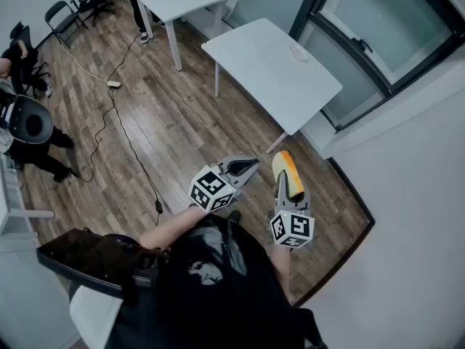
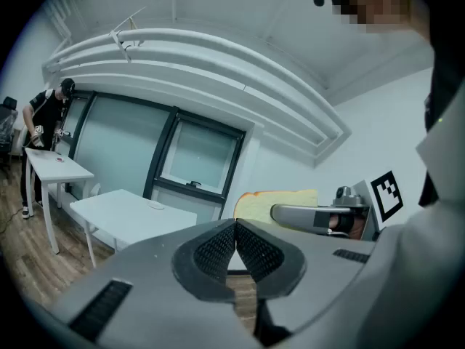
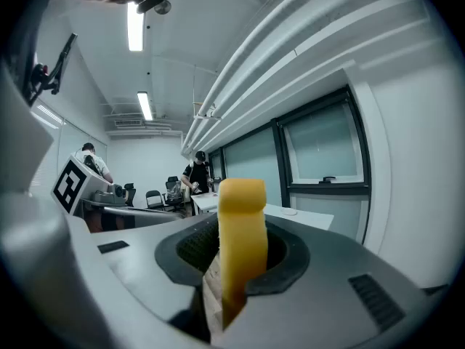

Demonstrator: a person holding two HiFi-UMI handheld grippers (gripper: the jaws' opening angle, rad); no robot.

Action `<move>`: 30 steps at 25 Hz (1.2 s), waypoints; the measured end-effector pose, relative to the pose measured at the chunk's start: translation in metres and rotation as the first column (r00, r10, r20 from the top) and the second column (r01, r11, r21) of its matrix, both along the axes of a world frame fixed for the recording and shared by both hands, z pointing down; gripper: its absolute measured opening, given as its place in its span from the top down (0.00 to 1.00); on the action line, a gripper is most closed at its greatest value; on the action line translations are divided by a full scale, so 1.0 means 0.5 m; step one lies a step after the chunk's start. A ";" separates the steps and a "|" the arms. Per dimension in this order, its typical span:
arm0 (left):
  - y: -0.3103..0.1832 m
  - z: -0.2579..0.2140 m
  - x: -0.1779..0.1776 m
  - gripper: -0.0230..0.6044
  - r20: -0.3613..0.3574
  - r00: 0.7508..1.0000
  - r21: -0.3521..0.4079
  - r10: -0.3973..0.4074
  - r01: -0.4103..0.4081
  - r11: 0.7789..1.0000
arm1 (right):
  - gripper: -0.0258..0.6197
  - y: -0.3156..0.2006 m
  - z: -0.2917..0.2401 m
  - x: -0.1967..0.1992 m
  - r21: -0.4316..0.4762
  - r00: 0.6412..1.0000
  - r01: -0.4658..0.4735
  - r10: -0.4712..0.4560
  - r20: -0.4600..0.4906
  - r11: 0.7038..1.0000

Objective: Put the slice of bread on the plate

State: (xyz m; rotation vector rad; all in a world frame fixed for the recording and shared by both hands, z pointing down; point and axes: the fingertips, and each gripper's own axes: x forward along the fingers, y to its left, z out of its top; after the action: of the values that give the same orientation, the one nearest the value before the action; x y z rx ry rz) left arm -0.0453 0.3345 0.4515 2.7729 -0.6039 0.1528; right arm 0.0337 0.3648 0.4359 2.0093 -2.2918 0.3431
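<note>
yellow bread [image 1: 290,171] is pinched in the right gripper [image 3: 236,257]. left gripper [image 2: 236,242] is pressed together, empty. the plate [image 1: 299,52] is far off, with no bread on it yet.

We had the slice of bread [image 1: 288,171] up in the air, pale yellow with a golden-brown crust, standing on edge, pinched between the jaws of the right tool [image 1: 282,186]. We saw the plate [image 1: 299,51], small and white, lying on the white counter [image 1: 254,64] near the window, well apart from the bread.
</note>
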 end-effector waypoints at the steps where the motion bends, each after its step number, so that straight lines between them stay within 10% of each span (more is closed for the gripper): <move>1: 0.000 0.001 -0.002 0.95 -0.003 1.000 -0.006 0.002 -0.002 1.000 | 0.81 0.000 0.001 -0.002 0.000 1.000 0.000 0.000 0.002 1.000; 30: -0.075 0.026 -0.071 0.95 -0.016 0.995 -0.053 0.095 -0.096 0.994 | 0.81 -0.075 0.055 -0.059 -0.047 0.994 -0.065 0.068 0.084 0.997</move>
State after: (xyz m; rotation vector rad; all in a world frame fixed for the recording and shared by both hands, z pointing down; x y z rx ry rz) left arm -0.0809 0.2972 0.4643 2.7496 -0.4574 0.1685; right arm 0.0043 0.3274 0.4634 2.0925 -2.2479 0.4893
